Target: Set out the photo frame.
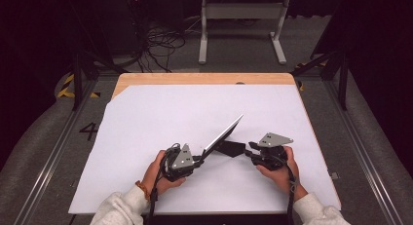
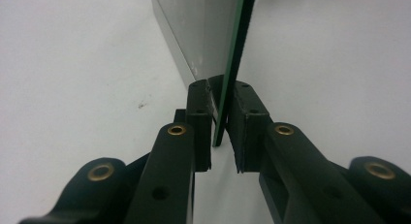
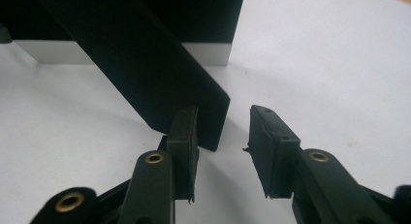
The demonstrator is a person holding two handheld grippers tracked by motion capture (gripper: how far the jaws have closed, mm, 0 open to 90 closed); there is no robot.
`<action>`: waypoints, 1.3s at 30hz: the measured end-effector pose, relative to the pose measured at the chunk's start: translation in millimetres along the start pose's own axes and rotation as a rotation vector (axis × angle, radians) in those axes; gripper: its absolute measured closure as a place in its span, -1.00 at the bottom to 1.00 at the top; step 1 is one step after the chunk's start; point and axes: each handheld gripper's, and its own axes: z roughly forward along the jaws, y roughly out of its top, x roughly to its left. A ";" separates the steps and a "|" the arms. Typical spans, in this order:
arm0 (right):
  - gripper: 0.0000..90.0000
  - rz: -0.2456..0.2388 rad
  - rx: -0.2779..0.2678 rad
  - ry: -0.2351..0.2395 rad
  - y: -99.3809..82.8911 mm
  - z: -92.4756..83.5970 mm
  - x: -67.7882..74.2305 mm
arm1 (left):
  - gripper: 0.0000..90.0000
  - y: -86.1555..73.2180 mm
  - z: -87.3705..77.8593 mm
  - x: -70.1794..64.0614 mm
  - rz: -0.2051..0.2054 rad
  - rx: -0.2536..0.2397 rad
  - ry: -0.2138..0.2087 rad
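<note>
Left hand-held gripper [image 1: 197,158] clamping tilted panel [image 1: 223,134] edge; right hand-held gripper [image 1: 249,152] standing open beside black flap [image 1: 231,147]; keep left grip firm, panel steady

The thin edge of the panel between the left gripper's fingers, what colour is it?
Green, clearest in the left gripper view, where the panel edge runs up between the fingers.

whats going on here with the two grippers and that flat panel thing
A person works two hand-held grippers on a white table. The left gripper has a thin, flat panel edge-on between its jaws, tilted up off the table. The right gripper is open beside a black flap, not clamping it.
</note>
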 end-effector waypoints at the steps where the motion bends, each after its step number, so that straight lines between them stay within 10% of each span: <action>1: 0.43 0.000 -0.011 0.005 0.9 -3.0 -0.4 | 0.74 -0.2 -3.6 0.3 -0.003 -0.005 -0.003; 14: 0.91 -0.068 -0.176 0.036 31.2 -23.7 18.3 | 0.78 4.9 -18.6 -2.8 -0.005 -0.074 -0.007; 24: 1.00 -0.130 -0.168 0.120 43.5 -8.8 49.4 | 0.78 6.8 -14.4 -3.7 -0.005 -0.075 -0.006; 39: 1.00 -0.122 -0.161 0.108 41.9 1.4 49.5 | 0.76 11.4 -7.4 -8.4 0.007 -0.066 -0.004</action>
